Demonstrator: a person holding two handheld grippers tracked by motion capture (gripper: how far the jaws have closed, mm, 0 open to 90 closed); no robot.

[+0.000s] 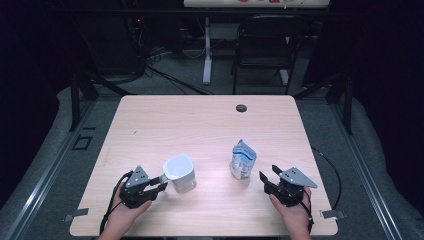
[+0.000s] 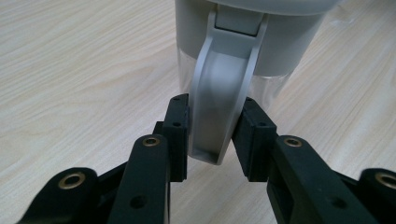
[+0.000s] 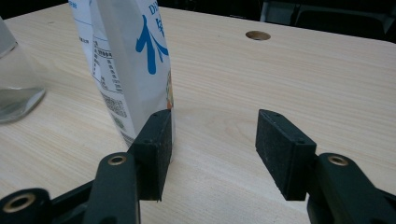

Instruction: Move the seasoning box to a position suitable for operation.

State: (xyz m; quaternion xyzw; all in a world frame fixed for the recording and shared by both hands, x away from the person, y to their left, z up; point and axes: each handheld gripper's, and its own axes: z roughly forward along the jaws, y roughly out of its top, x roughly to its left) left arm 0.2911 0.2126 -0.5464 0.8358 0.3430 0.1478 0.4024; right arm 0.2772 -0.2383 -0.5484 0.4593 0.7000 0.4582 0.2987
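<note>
Near the tabletop's (image 1: pixel 150 115) front edge, left of middle, stands a white-lidded clear jug (image 1: pixel 180 173). The left gripper (image 2: pixel 211 135) has its fingers (image 2: pixel 179 133) closed on the jug's grey handle (image 2: pixel 224 93). Right of middle stands a blue-and-white pouch (image 1: pixel 243 159); the right gripper (image 3: pixel 212 149) sits with fingers apart and empty, one beside the pouch's base. A dark round hole (image 1: pixel 241 107) lies by the far edge.
</note>
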